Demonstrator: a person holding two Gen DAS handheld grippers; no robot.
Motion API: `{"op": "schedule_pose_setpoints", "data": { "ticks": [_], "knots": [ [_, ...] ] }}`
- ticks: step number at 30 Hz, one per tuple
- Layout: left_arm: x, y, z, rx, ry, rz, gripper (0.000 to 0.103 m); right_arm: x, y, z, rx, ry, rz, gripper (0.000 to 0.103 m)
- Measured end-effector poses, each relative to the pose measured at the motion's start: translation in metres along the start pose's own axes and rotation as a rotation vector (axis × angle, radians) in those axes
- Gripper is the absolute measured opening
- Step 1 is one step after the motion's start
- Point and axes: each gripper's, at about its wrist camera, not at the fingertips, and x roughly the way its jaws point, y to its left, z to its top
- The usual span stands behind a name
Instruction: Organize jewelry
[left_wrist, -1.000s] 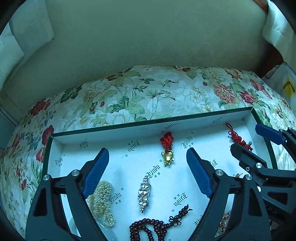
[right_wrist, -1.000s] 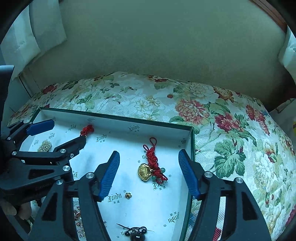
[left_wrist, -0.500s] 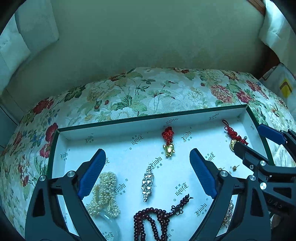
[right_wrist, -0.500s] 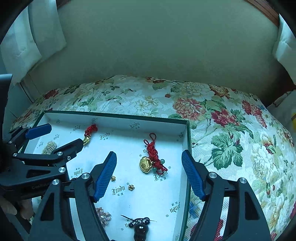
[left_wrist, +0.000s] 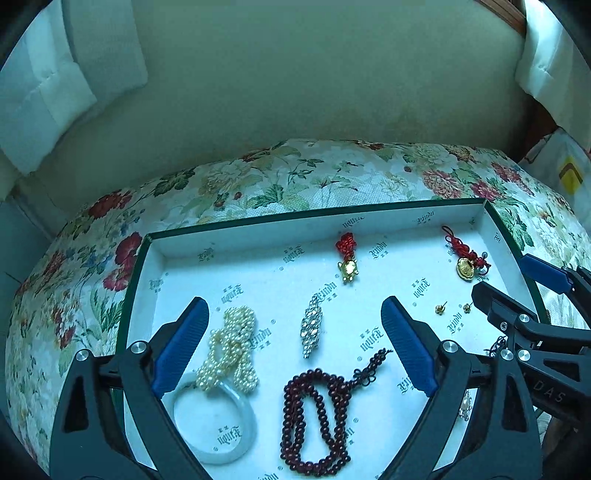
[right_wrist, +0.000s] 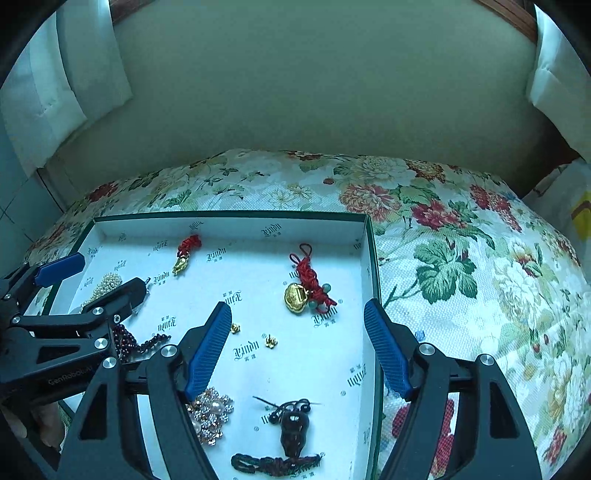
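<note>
Floral cushion (right_wrist: 461, 266) carries shallow white-lined green box (right_wrist: 371, 258); box sits directly on fabric.

— What sort of place is this?
— A home, likely a sitting room: a floral upholstered seat (right_wrist: 461, 258) with a plain padded backrest (right_wrist: 314, 92).
— Anything else?
— White cushions (left_wrist: 55, 81) at both back corners, wooden frame (right_wrist: 517, 14) showing.

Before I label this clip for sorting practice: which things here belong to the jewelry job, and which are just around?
Part of the job:
pearl strand
white bangle
rhinestone brooch
dark red bead string
gold turtle charm
gold coin charm
small gold studs
green-edged box

Just around:
floral cushion
white curtains
</note>
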Motion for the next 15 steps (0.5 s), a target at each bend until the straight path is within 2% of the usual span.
{"op": "schedule_pose_setpoints", "data": {
  "ticks": [15],
  "knots": [
    [-0.034, 0.019, -0.030, -0.059, -0.011, 0.021, 0.096, -0.036, 0.022, -0.021, 0.007, -0.042, -0.036, 0.078]
  ]
}}
